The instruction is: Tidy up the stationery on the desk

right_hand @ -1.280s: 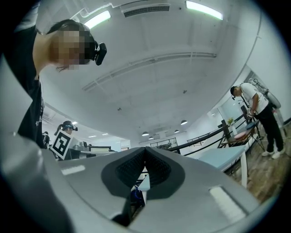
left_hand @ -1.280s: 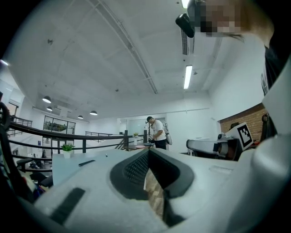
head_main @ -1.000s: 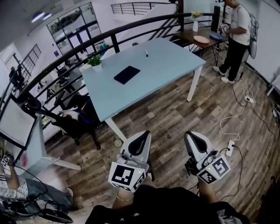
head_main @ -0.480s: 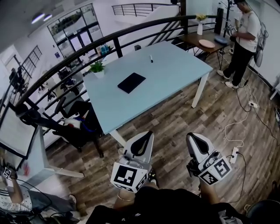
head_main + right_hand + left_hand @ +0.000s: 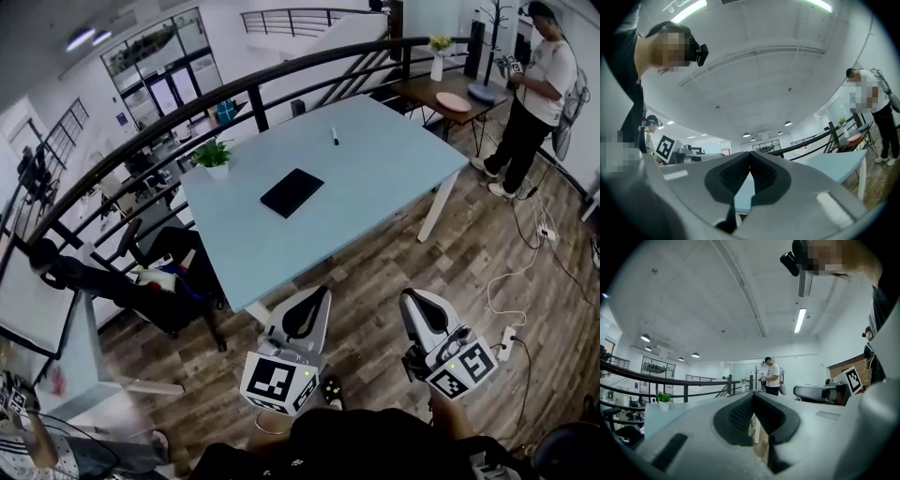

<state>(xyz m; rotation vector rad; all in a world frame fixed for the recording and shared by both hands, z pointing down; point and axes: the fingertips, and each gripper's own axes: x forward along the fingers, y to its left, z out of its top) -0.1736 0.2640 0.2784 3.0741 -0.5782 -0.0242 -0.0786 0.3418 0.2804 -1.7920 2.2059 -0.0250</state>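
A pale blue desk stands ahead of me on the wooden floor. On it lie a black notebook near the middle and a dark marker pen farther back. My left gripper and right gripper are held side by side over the floor, short of the desk's near edge. Both are shut with nothing between the jaws. In the left gripper view the tips meet, and the same shows in the right gripper view.
A small potted plant sits at the desk's far left corner. A black railing curves behind it. An office chair stands left of the desk. A person stands at the right by a brown table. Cables and a power strip lie on the floor.
The desk has come closer and shifted slightly right in the head view as I walk toward it. Both grippers stay shut and side by side. The person at the right has moved a little.
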